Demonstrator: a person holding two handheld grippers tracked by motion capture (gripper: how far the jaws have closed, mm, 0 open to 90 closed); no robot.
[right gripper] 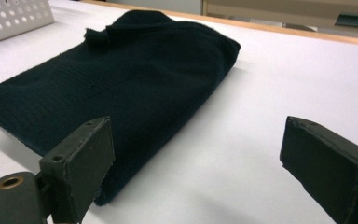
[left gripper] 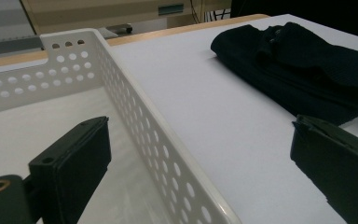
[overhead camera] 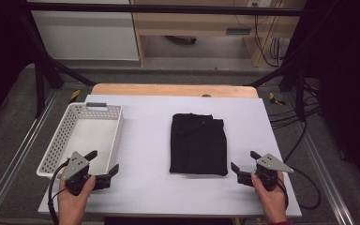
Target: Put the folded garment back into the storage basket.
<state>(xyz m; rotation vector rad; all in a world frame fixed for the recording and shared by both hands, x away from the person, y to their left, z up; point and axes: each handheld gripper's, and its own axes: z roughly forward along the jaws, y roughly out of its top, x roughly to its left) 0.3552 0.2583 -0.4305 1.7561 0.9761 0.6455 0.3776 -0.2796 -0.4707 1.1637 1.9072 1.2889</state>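
Observation:
A folded black knitted garment [overhead camera: 198,144] lies flat in the middle of the white table [overhead camera: 150,136]. A white perforated basket [overhead camera: 58,143] stands at the left, with nothing inside. My left gripper [overhead camera: 102,162] is open at the basket's near right corner; in the left gripper view the basket's wall [left gripper: 149,135] runs between its jaws. My right gripper [overhead camera: 245,161] is open just right of the garment's near right corner. The right gripper view has the garment [right gripper: 121,74] ahead and to the left, with one jaw at its edge.
Black cables [overhead camera: 295,117] hang off the table's right side. A wooden strip [overhead camera: 173,90] runs along the table's far edge, with shelving [overhead camera: 192,28] beyond it. Dark frame bars [overhead camera: 42,65] stand at the back left.

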